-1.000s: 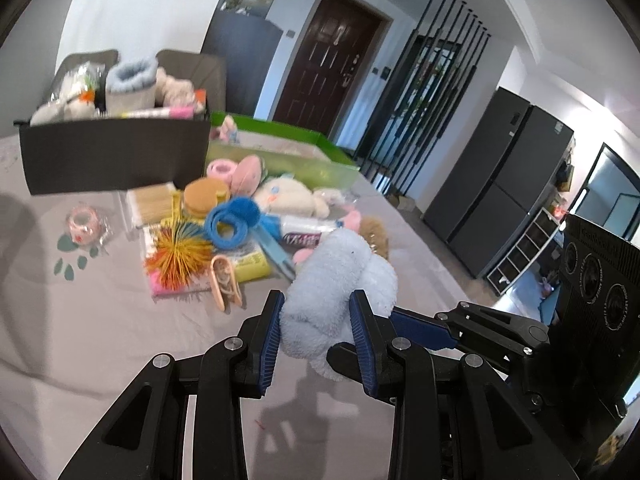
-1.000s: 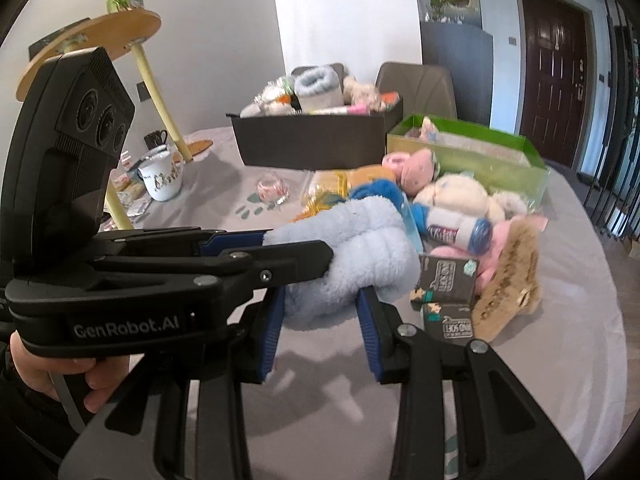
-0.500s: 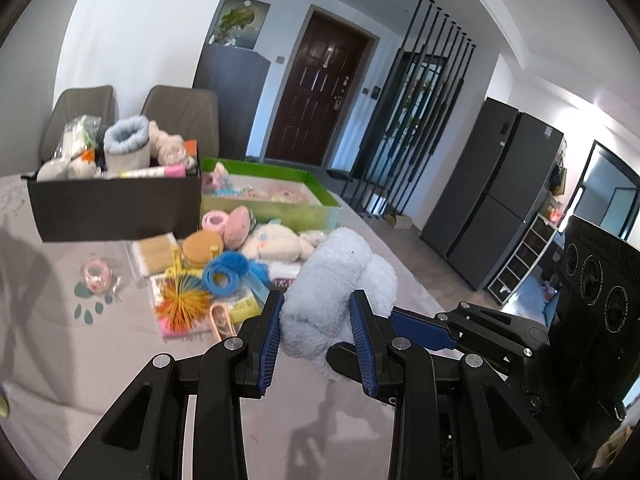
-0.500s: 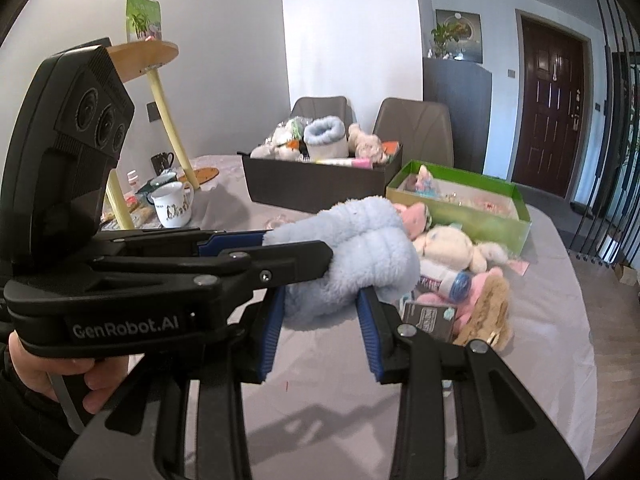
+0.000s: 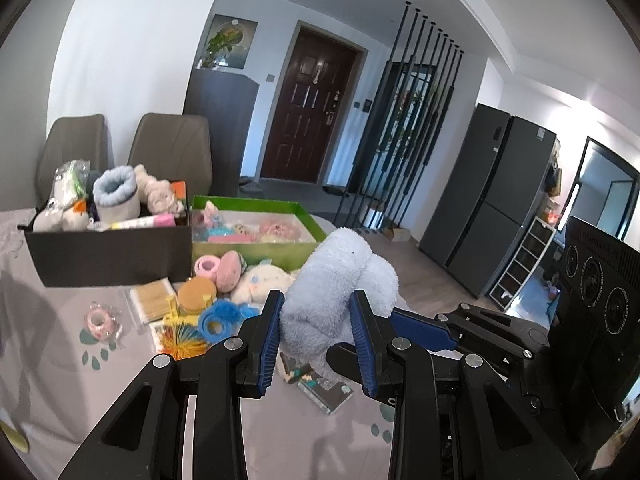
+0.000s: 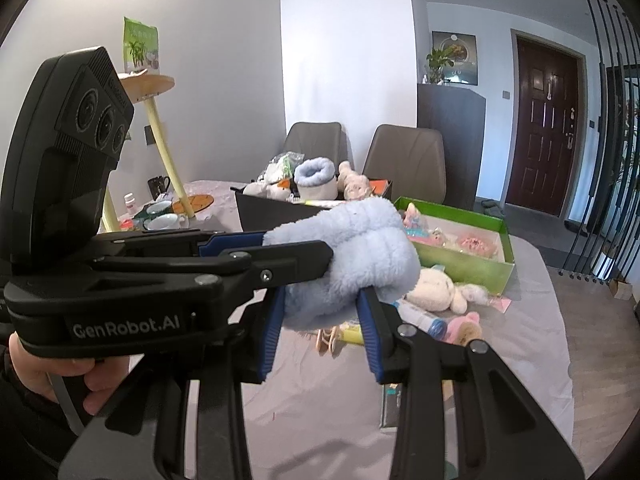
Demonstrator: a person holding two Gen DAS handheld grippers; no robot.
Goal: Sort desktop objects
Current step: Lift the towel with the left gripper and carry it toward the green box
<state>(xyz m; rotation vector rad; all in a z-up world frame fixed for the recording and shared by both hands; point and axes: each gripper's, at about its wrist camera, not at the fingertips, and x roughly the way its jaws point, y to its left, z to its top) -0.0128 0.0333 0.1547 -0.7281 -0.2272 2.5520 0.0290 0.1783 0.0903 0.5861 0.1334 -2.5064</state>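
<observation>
A fluffy light-blue slipper (image 5: pixel 334 280) is held in the air above the table by both grippers at once. My left gripper (image 5: pixel 318 312) is shut on its near end. My right gripper (image 6: pixel 322 308) is shut on it from the other side; its fingers show in the left wrist view (image 5: pixel 424 326). The slipper also shows in the right wrist view (image 6: pixel 360 252), with the left gripper's arm (image 6: pixel 200 272) crossing in from the left. A matching blue slipper (image 5: pixel 116 196) stands in the black box (image 5: pixel 108 256) at the back.
A green box (image 5: pixel 256 248) of small toys stands right of the black box. On the table lie a white plush (image 5: pixel 260 280), a blue fuzzy ring (image 5: pixel 218 318), an orange spiky toy (image 5: pixel 184 338), a tape roll (image 5: pixel 100 320) and a dark packet (image 5: pixel 324 390). Mugs (image 6: pixel 164 218) stand far left.
Both grippers have lifted the slipper higher together; the table and its objects now sit lower and farther below. The grip has not changed.
</observation>
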